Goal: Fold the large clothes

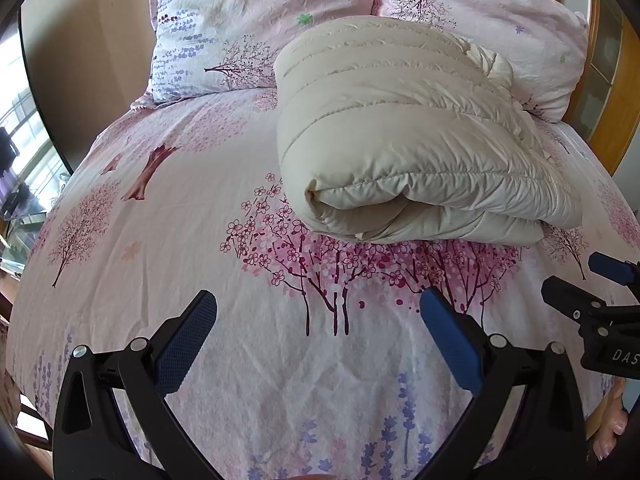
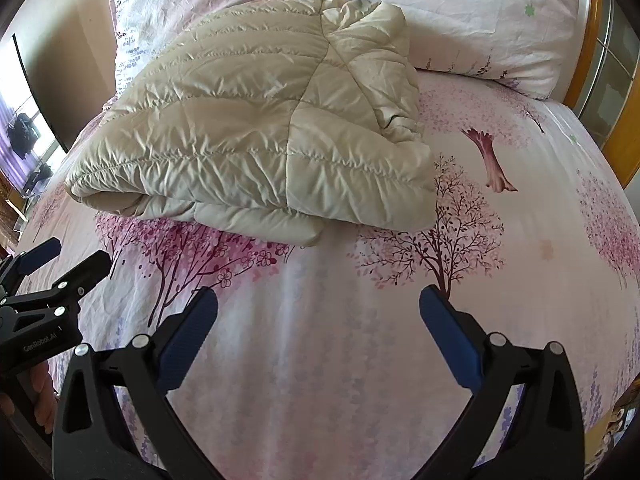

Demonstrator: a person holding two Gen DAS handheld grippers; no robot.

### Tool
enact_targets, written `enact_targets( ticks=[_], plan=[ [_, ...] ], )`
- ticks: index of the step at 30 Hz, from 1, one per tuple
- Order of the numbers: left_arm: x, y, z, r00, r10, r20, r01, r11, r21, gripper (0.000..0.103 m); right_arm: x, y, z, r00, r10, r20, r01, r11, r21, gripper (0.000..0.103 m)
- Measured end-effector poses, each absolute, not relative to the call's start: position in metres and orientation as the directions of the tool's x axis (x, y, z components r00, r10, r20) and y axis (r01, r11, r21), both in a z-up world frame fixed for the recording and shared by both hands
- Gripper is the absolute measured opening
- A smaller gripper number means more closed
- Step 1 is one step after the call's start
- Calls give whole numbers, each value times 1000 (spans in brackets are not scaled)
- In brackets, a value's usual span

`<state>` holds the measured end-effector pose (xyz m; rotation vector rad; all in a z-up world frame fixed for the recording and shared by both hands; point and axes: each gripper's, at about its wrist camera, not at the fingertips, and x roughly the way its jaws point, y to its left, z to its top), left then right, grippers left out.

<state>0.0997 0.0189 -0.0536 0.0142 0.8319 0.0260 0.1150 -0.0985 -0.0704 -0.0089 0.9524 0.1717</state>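
Observation:
A cream quilted puffer jacket [image 1: 400, 136] lies folded into a thick bundle on the pink floral bed sheet [image 1: 160, 240], its rolled edge facing me. In the right wrist view the same jacket [image 2: 256, 136] sits up and left of centre. My left gripper [image 1: 318, 308] hovers open over the sheet, short of the jacket, with nothing between its blue pads. My right gripper [image 2: 318, 308] is also open and empty, in front of the jacket's near edge. Each gripper shows in the other's view: the right gripper [image 1: 592, 284] at the right edge, the left gripper [image 2: 68, 256] at the left edge.
Two floral pillows [image 1: 248, 24] lean at the head of the bed behind the jacket. A wooden headboard [image 1: 600, 92] rises at the right. A window and furniture [image 1: 20, 152] lie off the bed's left side. A hand [image 2: 40, 392] holds the left gripper.

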Motion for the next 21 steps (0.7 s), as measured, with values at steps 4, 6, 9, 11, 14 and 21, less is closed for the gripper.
enact_targets(
  ticks=[4, 6, 9, 11, 14, 21],
  plan=[
    [100, 19, -54, 672, 28, -740, -18, 1000, 22, 102, 115, -98, -71, 567, 143, -811, -150, 986, 69, 101],
    [100, 19, -54, 672, 29, -740, -18, 1000, 23, 102, 115, -98, -71, 567, 143, -811, -150, 986, 69, 101],
    [100, 19, -54, 672, 29, -740, -18, 1000, 23, 102, 115, -98, -71, 566, 144, -812, -150, 986, 71, 101],
    [101, 18, -54, 672, 29, -740, -19, 1000, 23, 102, 115, -98, -72, 565, 145, -812, -149, 986, 73, 101],
    [101, 19, -56, 670, 25, -742, -16, 1000, 19, 102, 115, -98, -73, 563, 148, -813, -147, 986, 78, 101],
    [103, 19, -58, 664, 17, -748, -16, 1000, 8, 102, 117, -99, -74, 560, 156, -814, -145, 985, 89, 101]
  ],
)
